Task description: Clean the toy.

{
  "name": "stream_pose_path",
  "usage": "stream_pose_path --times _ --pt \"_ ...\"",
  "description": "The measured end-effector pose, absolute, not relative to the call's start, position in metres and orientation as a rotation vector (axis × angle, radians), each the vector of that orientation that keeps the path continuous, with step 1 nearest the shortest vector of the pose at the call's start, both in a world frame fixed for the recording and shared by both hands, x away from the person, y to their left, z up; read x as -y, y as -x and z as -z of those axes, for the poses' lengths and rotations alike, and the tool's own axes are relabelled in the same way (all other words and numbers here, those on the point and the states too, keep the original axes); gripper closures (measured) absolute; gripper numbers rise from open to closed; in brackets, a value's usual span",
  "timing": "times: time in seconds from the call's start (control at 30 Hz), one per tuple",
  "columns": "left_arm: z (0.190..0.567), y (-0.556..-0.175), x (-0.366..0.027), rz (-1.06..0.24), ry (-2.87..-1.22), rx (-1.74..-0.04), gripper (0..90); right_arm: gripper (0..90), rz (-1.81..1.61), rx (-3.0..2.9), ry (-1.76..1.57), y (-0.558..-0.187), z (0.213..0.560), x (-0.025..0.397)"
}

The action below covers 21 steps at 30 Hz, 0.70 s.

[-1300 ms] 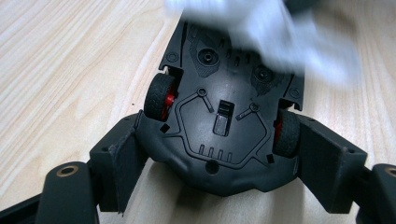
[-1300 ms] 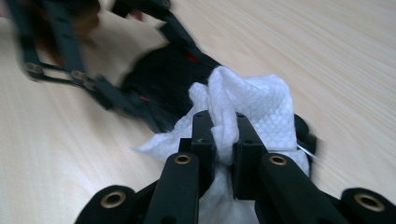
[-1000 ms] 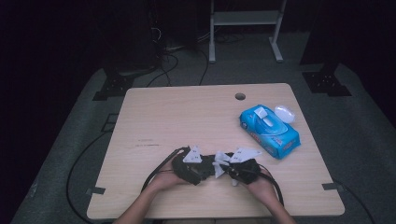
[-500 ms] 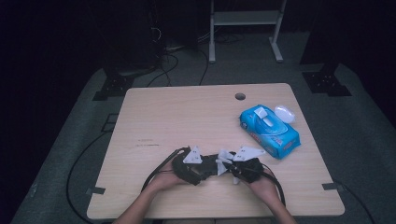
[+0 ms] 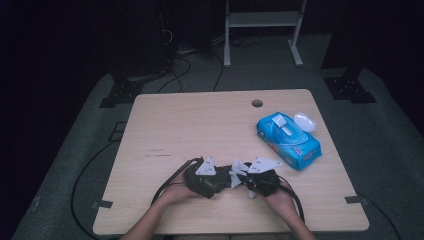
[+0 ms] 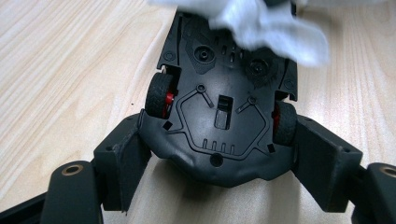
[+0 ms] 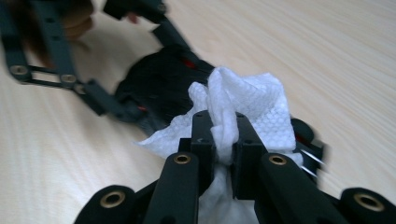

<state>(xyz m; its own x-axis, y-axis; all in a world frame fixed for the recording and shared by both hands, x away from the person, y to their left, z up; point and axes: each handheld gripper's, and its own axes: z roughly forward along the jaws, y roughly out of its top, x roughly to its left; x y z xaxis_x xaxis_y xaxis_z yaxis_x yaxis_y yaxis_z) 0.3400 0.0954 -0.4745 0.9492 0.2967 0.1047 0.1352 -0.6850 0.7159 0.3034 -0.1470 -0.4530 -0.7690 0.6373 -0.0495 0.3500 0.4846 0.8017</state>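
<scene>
Table (image 5: 200,125) bears an upturned black toy car (image 6: 219,116) near its front edge, clamped across the flanks by the left gripper (image 6: 217,158). Right gripper (image 7: 219,140) pinches a white wipe (image 7: 243,102) against the underside. Recommend short, light strokes while the clamp holds steady. Chassis is matte black; wheels have red hubs.

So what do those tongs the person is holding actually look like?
Both are black. The left tongs have two broad, flat black jaws on linked bars, with brass-coloured rivets at the joints. The right tongs have the same black bars and brass rivets, with blocky jaw tips. From above, each carries a pale grey three-cornered plate on top and trails a black cable toward the table's near edge. The forearms look bare, with no sleeves in view.
</scene>
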Motion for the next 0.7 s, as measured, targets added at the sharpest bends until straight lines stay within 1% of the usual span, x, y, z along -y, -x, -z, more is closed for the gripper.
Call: stream_pose_path --times 0.1,0.27,0.5,0.57,0.7 --pt "0.475 -0.34 -0.095 -0.273 -2.332 -0.305 24.4 81.5 -1.185 -2.386 -0.852 -0.303 0.454 0.148" --pt "0.474 -0.339 -0.096 -0.279 -2.34 -0.298 24.4 81.4 -1.18 -2.428 -0.763 -0.3 0.456 0.131" --pt "0.473 -0.339 -0.095 -0.277 -2.326 -0.296 24.5 81.5 -1.17 -2.377 -0.847 -0.304 0.452 0.15" --pt "0.473 -0.339 -0.095 -0.279 -2.329 -0.296 24.5 81.5 -1.182 -2.379 -0.861 -0.303 0.453 0.148" --pt "0.474 -0.339 -0.095 -0.281 -2.343 -0.291 24.4 81.4 -1.173 -2.41 -0.786 -0.3 0.455 0.137"
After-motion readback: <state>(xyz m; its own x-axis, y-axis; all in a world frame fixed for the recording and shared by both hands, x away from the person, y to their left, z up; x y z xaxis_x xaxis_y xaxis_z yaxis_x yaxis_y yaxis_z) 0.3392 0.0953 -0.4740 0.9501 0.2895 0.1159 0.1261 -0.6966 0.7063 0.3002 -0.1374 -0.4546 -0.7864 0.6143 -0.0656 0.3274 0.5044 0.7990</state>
